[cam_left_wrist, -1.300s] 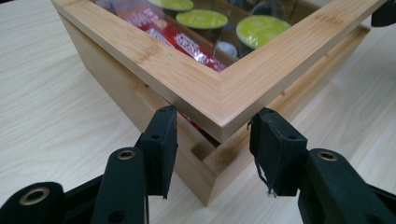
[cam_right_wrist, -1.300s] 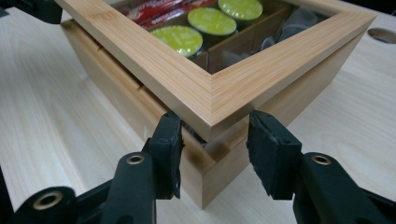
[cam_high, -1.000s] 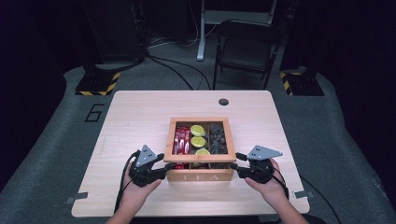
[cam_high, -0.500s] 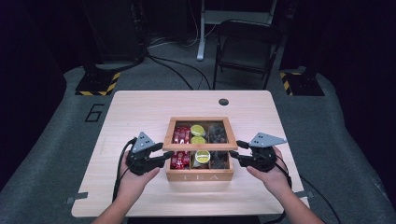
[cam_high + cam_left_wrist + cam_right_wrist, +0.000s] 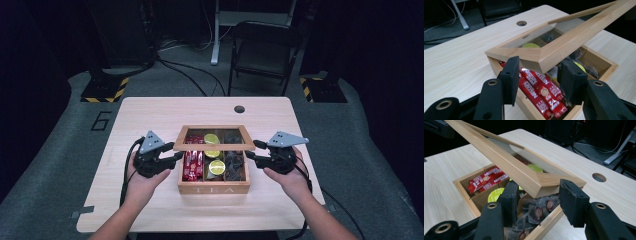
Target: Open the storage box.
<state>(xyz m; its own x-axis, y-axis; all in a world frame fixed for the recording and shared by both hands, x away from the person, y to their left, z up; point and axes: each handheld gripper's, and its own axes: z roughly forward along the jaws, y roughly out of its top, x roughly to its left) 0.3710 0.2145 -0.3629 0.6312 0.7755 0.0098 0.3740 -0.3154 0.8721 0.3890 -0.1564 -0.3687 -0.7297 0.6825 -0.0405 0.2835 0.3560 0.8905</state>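
Note:
A wooden tea box (image 5: 214, 189) stands on the table near the front. Its glass-paned lid (image 5: 214, 146) is tilted up at the front, its back edge still on the box. My left gripper (image 5: 176, 156) is shut on the lid's front left corner (image 5: 536, 58). My right gripper (image 5: 251, 152) is shut on the front right corner (image 5: 544, 183). Under the raised lid lie red sachets (image 5: 541, 92) in the left compartment, yellow-green discs (image 5: 216, 167) in the middle one and dark tea bags (image 5: 539, 212) in the right one.
The light wooden table (image 5: 150, 115) has a round cable hole (image 5: 239, 109) near its far edge. Behind it stand a black folding chair (image 5: 262, 50) and yellow-and-black striped bases (image 5: 105, 90). Cables trail over the grey floor.
Both hands have risen with the lid's front corners between their jaws. The lid's front edge has lifted off the box and tilts more steeply.

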